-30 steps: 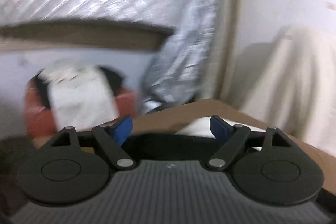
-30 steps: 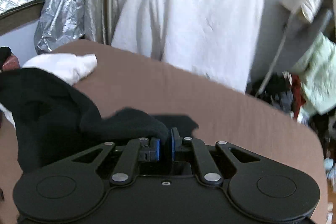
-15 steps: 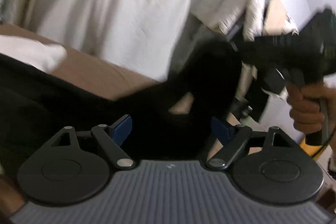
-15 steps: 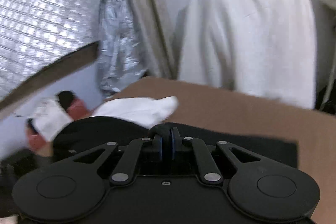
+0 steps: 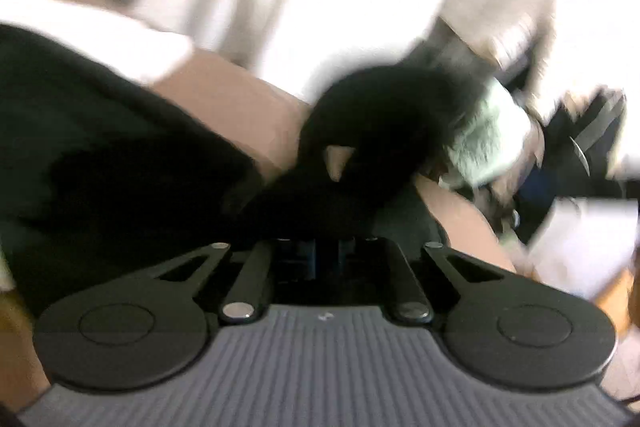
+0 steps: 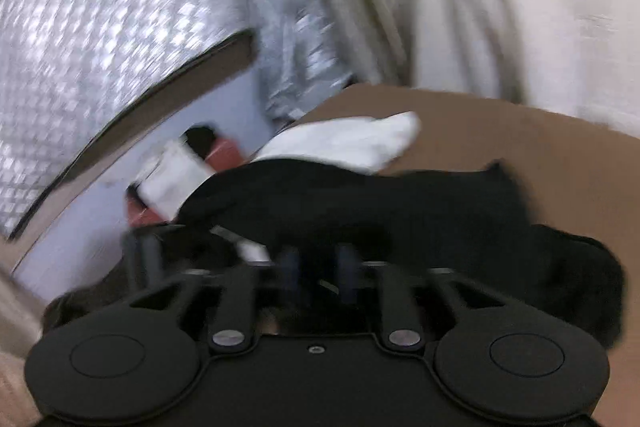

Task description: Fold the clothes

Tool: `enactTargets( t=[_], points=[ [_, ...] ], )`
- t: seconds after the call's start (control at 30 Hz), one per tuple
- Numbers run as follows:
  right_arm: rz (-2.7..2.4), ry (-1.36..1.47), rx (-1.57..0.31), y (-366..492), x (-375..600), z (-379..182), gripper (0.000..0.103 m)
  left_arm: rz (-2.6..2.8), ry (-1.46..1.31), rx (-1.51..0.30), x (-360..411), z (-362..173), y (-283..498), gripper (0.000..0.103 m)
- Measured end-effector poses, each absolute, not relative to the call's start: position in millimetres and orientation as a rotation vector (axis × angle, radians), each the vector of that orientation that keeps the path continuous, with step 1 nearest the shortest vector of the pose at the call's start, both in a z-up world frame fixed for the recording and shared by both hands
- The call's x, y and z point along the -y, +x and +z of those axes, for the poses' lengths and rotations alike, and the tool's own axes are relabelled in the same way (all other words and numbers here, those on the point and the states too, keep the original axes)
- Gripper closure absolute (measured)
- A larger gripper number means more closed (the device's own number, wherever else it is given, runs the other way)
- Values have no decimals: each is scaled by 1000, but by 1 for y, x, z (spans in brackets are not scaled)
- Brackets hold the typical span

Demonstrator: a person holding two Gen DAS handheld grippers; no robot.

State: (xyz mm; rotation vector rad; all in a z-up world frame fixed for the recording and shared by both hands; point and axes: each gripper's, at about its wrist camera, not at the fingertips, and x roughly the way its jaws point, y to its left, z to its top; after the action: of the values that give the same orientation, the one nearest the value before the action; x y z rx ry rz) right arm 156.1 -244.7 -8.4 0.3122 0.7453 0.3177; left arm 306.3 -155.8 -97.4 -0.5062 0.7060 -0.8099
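While blurred, left gripper [image 5: 326, 253] pinching one black garment [image 5: 100, 147], right gripper [image 6: 318, 269] fingers parted, one white cloth [image 6: 352, 143].

Motion blur smears both my views. My left gripper's [image 5: 326, 253] fingertips are buried in the black garment [image 5: 120, 155]; my right gripper's [image 6: 318, 269] grip is indistinct.

Matte black claw [image 5: 326, 253], blue pads (blurred), silver pivot screws, ribbed grey housing

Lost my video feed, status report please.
Left gripper shut on black cloth garment. Right gripper part open, garment between fingers. White cloth lies behind.
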Motion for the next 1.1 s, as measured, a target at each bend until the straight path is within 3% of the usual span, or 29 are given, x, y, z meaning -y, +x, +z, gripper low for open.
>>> enactTargets(
  t=[0.07, 0.33, 0.5, 0.6, 0.63, 0.67, 0.73, 0.8, 0.83, 0.93, 0.97, 1.03, 1.1],
  points=[
    [244, 345, -762, 148, 269, -28, 44, -723, -543, -700, 134, -99, 316, 95],
    [-56, 472, -818, 113, 365, -107, 43, -509, -568, -634, 94, -92, 315, 95],
    [-166, 580, -713, 100, 395, -139, 43, -410, -335, -680, 108, -96, 316, 92],
    [-150, 615, -697, 112, 404, -148, 41, -459, -391, -735, 106, -113, 327, 84],
    [-145, 613, -701, 117, 406, -150, 40, -492, -429, -762, 104, -118, 333, 73],
    [-140, 608, -703, 123, 407, -152, 40, -525, -466, -788, 101, -123, 338, 57],
    [-128, 572, -699, 135, 408, -156, 36, -592, -531, -840, 96, -132, 348, 39],
    [-130, 515, -714, 146, 409, -161, 31, -642, -527, -878, 99, -137, 351, 32],
    [-142, 500, -724, 152, 411, -166, 21, -650, -499, -886, 102, -139, 353, 29],
    [-146, 575, -735, 165, 419, -183, 17, -678, -369, -893, 117, -139, 347, 18],
    [-134, 613, -736, 168, 420, -187, 18, -698, -334, -893, 123, -138, 343, 14],
    [-83, 630, -698, 165, 412, -188, 50, -705, -240, -885, 137, -137, 332, 12],
    [-74, 478, -673, 158, 391, -172, 66, -657, -75, -873, 156, -140, 321, 14]
  ],
)
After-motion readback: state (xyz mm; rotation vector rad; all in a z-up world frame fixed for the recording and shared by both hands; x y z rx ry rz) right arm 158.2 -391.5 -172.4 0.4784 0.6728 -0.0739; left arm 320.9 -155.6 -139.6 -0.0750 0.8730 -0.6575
